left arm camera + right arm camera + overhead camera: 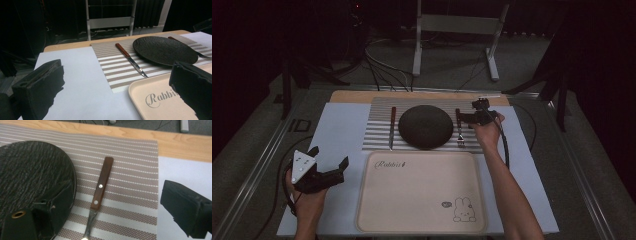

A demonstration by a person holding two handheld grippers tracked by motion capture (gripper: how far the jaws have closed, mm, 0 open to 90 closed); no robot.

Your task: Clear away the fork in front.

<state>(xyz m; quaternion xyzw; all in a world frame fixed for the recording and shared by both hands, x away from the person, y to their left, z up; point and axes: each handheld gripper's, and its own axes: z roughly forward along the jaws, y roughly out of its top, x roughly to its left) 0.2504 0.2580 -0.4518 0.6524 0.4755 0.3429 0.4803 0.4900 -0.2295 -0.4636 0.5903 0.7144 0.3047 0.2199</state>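
a: lying on the striped mat (130,195), just right of the dark plate (426,126), is the fork (99,192).
b: right claw (468,119) hovers wide open astride it, gripping nothing. left claw (328,167) gapes empty beside the tray (422,227).

Knife (131,60) on striped mat (117,70), between plate (163,50) and paper (80,82)

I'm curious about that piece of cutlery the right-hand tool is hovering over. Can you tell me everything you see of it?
The fork has a flat brown wooden-looking handle with two pale rivets and a shiny metal neck. It lies flat on the striped placemat, beside the dark round plate, apparently not touching it. The right gripper straddles it with its jaws open, neither touching it. In the high view, its tines point toward the person.
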